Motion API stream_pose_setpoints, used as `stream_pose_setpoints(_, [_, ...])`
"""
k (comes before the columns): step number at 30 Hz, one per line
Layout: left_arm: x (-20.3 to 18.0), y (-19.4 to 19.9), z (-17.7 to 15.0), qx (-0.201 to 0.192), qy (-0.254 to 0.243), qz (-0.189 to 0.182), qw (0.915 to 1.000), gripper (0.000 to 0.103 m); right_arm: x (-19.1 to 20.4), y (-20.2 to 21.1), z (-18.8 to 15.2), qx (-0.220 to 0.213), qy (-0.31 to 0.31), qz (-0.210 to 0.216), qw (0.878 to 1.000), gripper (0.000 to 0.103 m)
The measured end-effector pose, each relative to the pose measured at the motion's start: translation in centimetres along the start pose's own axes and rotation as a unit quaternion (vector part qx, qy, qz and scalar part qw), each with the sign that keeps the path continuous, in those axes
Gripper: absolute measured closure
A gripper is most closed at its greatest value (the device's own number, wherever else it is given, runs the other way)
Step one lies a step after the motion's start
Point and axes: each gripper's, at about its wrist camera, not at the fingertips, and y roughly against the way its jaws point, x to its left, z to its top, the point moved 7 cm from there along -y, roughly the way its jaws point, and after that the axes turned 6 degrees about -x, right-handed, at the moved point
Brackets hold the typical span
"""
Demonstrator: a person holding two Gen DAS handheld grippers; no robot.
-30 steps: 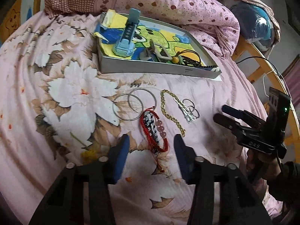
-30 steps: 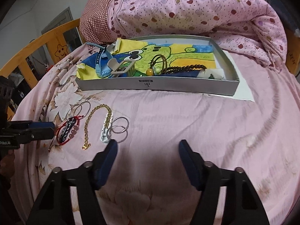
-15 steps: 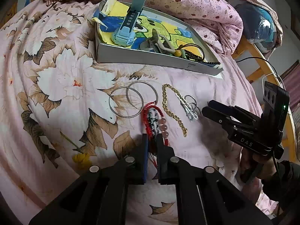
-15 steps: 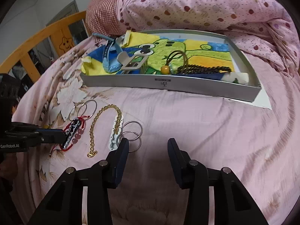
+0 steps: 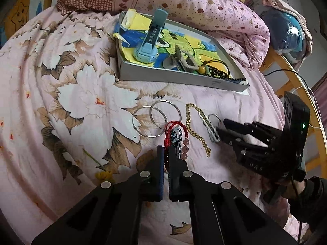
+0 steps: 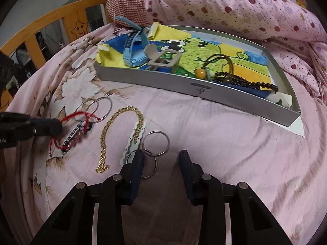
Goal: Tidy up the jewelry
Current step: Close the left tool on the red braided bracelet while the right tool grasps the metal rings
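Bracelet of red cord [image 5: 173,131], frame centre in left view: left gripper [image 5: 166,153] clamped on its near end; light, limp, will dangle.
Right view: right gripper [image 6: 161,159] jaws closing around small key rings [image 6: 156,139], lower centre, not yet pinched; thin, slippery, take the rim.
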Motion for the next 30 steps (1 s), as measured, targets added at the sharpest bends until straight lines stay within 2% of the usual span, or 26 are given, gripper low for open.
stream_pose_setpoints(1, [0.0,0.1,0.1,-0.002,0.001,-0.001,1.0000,0.101,0.2,0.1,-0.1,0.000,0.004,0.000,1.000,0.074])
stream_pose_setpoints(3, [-0.2,0.1,0.1,-0.003,0.001,-0.003,1.0000,0.101,0.5,0.2,-0.4,0.003,0.004,0.007,1.000,0.086])
stream_pose_setpoints(5, [-0.4,0.2,0.1,-0.003,-0.001,-0.004,1.0000,0.101,0.8,0.3,-0.6,0.006,-0.002,0.015,1.000,0.093])
stream_pose_setpoints(7, [-0.7,0.4,0.1,-0.005,-0.006,-0.006,0.9999,0.101,1.0,0.4,-0.8,0.005,-0.003,0.016,1.000,0.096])
stream_pose_setpoints(18, [-2.2,0.8,0.5,-0.029,-0.029,-0.007,0.9992,0.101,0.3,3.6,-0.7,-0.042,-0.034,-0.011,0.998,0.099])
stream_pose_setpoints(30, [-2.7,1.5,0.8,-0.044,-0.037,-0.007,0.9983,0.102,-0.1,6.3,0.0,-0.073,-0.043,-0.022,0.996,0.099])
